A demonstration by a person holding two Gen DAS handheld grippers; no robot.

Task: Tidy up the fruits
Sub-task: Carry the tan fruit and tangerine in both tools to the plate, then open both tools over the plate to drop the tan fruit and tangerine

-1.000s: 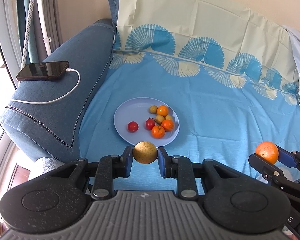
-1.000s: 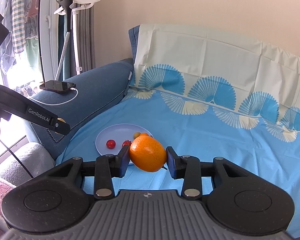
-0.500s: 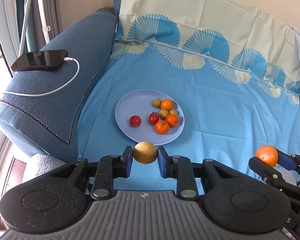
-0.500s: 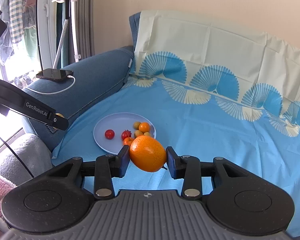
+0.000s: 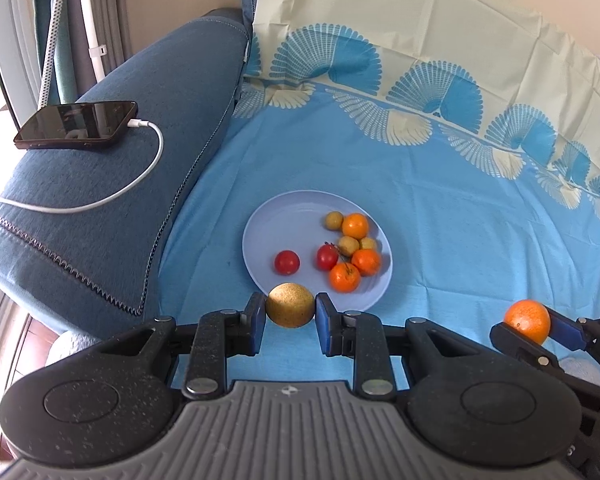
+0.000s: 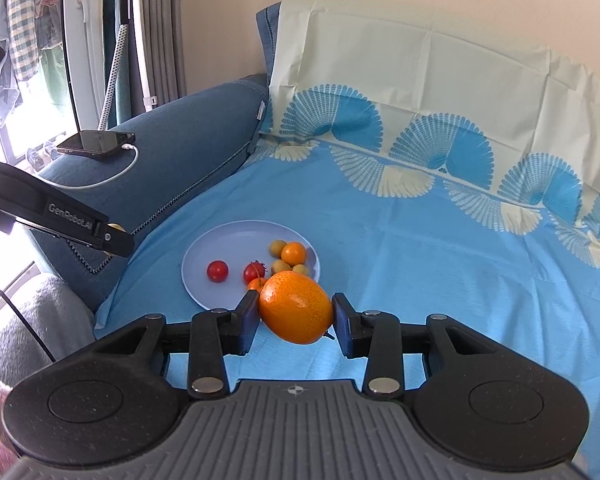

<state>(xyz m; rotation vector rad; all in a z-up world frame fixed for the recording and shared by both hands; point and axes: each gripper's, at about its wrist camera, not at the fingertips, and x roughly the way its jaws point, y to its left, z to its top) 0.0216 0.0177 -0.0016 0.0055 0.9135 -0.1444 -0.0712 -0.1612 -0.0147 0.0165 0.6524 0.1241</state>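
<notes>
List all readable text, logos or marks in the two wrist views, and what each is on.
"GenRobot.AI": white print on the side of the left gripper, seen in the right wrist view.
Small compass-like emblem, no letters: top edge of each gripper's grey body, both views.
Partial white mark on the right gripper at the bottom right edge of the left wrist view: too cut off to read.
Phone screen: dark, no text.
</notes>
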